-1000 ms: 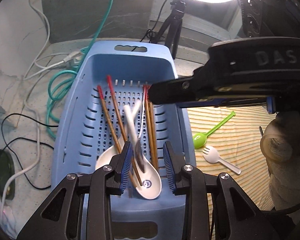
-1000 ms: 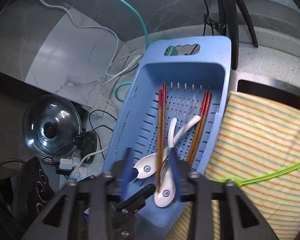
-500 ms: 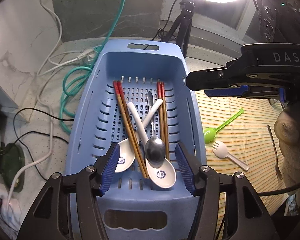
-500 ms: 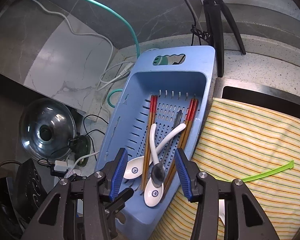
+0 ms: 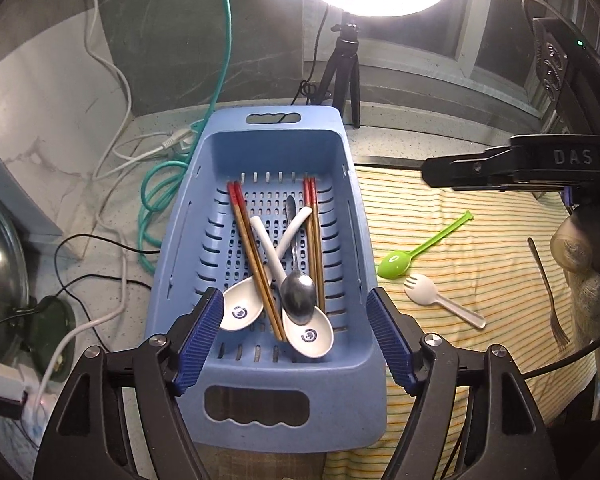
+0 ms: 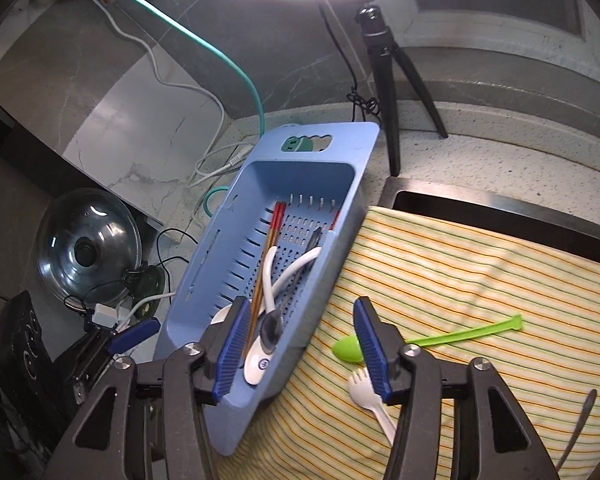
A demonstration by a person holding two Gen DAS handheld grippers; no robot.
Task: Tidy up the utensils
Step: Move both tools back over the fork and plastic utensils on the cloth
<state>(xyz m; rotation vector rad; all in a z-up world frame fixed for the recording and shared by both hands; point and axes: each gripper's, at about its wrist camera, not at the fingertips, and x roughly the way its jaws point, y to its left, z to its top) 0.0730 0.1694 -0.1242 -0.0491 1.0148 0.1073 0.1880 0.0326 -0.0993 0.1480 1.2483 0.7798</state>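
A blue slotted basket (image 5: 188,240) (image 6: 204,280) holds red-tipped chopsticks (image 5: 252,248), two white ceramic spoons (image 5: 240,308) and a metal spoon (image 5: 298,292) lying on top. My left gripper (image 5: 296,324) hangs above the basket's near end, jaws opening, nothing pressed between the pads. My right gripper (image 6: 300,344) hovers over the basket's right rim, jaws opening and empty. On the striped cloth (image 5: 480,272) lie a green plastic spoon (image 5: 396,262) (image 6: 348,348), a white plastic fork (image 5: 420,288) (image 6: 364,392) and a metal fork (image 5: 548,288).
Cables (image 5: 112,152) and a teal hose (image 5: 160,184) lie left of the basket. A glass pot lid (image 6: 86,244) and a power strip (image 5: 8,384) sit at the left. A tripod (image 5: 346,68) with a ring light stands behind. A sink edge (image 6: 500,208) shows beyond the cloth.
The left gripper let go of the metal spoon, which now lies in the basket, and it opened wide while pulling back and up. The right gripper drew back to the right and opened.
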